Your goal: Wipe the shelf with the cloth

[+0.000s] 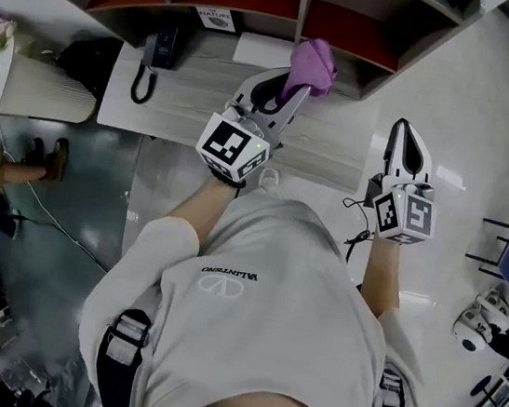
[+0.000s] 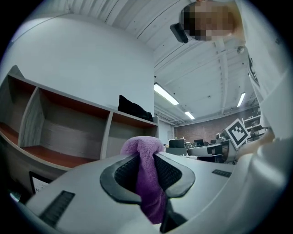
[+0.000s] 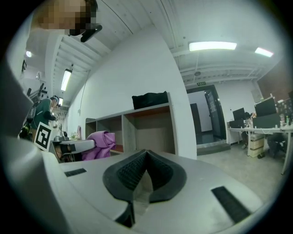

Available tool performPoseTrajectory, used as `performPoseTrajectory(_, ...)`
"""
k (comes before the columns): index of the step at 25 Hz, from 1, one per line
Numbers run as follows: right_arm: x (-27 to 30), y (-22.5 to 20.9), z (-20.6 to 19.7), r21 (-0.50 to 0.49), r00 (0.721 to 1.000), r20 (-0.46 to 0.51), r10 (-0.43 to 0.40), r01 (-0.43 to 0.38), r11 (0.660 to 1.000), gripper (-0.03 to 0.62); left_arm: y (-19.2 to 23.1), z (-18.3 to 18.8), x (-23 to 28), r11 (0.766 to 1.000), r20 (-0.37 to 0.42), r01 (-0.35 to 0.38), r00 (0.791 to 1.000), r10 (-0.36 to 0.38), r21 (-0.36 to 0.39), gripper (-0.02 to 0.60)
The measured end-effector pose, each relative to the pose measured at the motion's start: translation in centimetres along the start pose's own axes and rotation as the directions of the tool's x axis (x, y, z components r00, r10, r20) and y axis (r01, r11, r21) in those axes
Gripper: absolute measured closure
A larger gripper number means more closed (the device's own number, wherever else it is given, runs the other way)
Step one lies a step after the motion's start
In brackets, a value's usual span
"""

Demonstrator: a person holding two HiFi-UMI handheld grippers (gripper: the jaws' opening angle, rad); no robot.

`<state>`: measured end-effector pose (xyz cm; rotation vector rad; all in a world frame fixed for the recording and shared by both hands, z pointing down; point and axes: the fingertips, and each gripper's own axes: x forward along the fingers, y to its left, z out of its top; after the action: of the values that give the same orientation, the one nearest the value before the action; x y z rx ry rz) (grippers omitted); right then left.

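Your left tongs (image 1: 287, 94) were pinching the purple cloth (image 1: 314, 63). The two pads pressed in on it from either side. A rounded bunch bulged out past the tips, and a narrower tail hung back down the gap toward your hand. Your right tongs (image 3: 145, 155) were pressed together with nothing between them. They were held well off to the right of the left pair, with bare floor beyond their tips.

The shelf (image 2: 106, 135) stood just ahead of the left tongs, its open compartments ahead and to the left of the tips. From overhead the bunch appeared to hang at the front edge of a compartment, but you could not tell whether it touched the wood.

The cloth looked light, limp and fleecy, so it would probably fold and flatten under any press rather than push back. Its nap would likely keep it from sliding out of the ribbed pads. Your grip sat behind the bunch, which seemed the right place, since it left soft bulk ahead of the tips to meet the wood first. A grip nearer the front would likely let the hard tips scrape the wood. The loose tail might drag behind or snag.
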<state>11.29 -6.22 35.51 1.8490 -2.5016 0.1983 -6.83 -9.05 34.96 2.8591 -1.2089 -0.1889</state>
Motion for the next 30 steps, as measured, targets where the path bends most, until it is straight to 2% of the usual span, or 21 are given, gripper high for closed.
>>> performPoseTrajectory(5,3.7,1.3,0.5,-0.017,1.000,0.007,0.009,-0.009,1.000,0.594,1.9,-1.6,2.8,1.000,-0.024,0.015,1.000,-0.015,-0.012,0.503)
performPoseTrajectory(13,7.4,1.9,-0.4,-0.012,1.000,-0.013,0.024,-0.024,1.000,0.594,4.4,-3.0,6.5,0.999,-0.042,-0.006,0.999,0.005,-0.042,0.503)
performPoseTrajectory(19,10.0,1.0,0.0,-0.026,0.998,-0.008,0.070,-0.070,0.997,0.594,6.0,-4.0,8.9,0.995,-0.059,-0.089,0.995,0.086,-0.039,0.503)
performPoseTrajectory(25,12.5,0.8,0.1,-0.036,0.992,-0.018,0.128,-0.129,0.991,0.594,6.5,-4.8,10.6,0.987,-0.090,-0.161,0.983,0.158,-0.026,0.503)
performPoseTrajectory(30,14.7,0.2,-0.5,-0.021,0.989,-0.023,0.145,-0.145,0.989,0.593,7.6,-6.5,11.9,0.975,-0.124,-0.221,0.968,0.217,-0.020,0.503)
